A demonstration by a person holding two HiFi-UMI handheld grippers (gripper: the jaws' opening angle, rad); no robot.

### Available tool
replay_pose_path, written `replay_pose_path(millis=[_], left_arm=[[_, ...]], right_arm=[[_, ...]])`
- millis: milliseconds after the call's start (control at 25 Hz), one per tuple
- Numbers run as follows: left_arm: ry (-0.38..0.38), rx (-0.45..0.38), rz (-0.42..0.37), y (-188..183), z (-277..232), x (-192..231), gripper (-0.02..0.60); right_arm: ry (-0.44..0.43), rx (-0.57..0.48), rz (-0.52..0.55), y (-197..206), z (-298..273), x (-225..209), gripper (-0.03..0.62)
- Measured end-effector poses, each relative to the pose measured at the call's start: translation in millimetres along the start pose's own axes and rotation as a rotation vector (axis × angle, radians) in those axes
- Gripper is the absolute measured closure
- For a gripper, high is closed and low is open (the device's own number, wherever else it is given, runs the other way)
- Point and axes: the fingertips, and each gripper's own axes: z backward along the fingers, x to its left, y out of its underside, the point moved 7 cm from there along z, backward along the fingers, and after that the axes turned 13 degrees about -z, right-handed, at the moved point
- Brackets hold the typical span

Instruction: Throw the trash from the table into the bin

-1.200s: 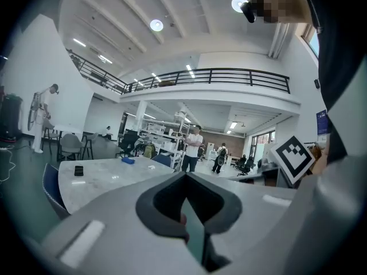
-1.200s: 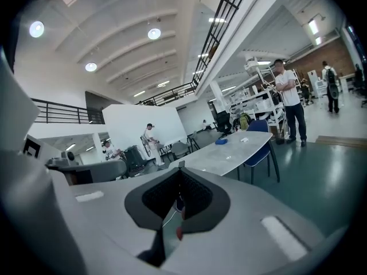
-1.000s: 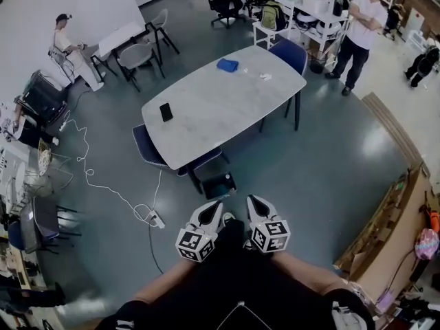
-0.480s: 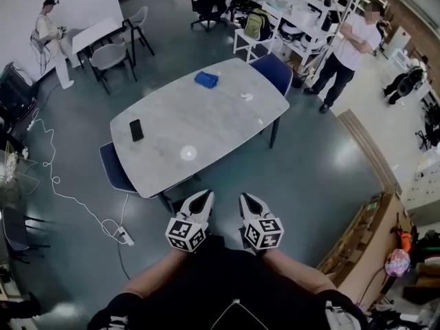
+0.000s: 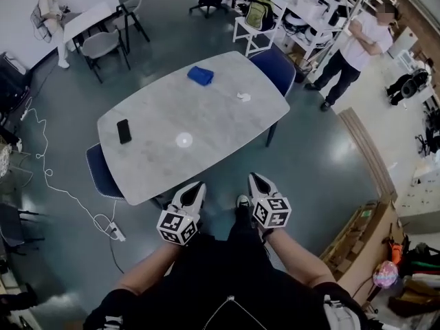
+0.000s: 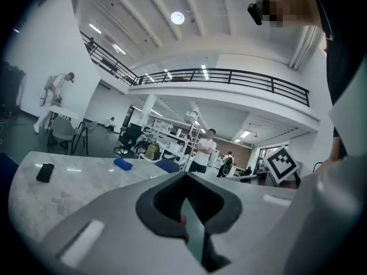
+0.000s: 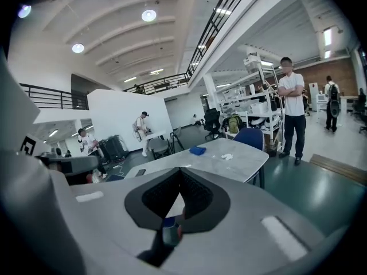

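The left gripper (image 5: 196,186) and right gripper (image 5: 255,179) are being carried closed and empty, while the crumpled white trash (image 5: 243,96), well ahead on the table (image 5: 206,126), is likely needing to be reached next.

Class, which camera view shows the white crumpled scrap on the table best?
The head view: it looks down on the white scrap, whole, near the table's far right edge, apart from the blue cloth. The right gripper view shows it small, at a flat angle. The left gripper view does not show it clearly.
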Motion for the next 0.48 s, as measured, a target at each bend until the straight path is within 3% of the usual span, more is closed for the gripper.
replay_pose_path(millis=[200, 480], left_arm=[[-0.201, 0.032, 0.007, 0, -41, 25, 0.581], [-0.493, 0.073, 0.051, 0, -72, 46, 0.581]], right_arm=[[-0.031, 0.060, 0.079, -58, -99, -92, 0.566], [-0.075, 0.188, 0.314, -114, -298, -197, 0.565]])
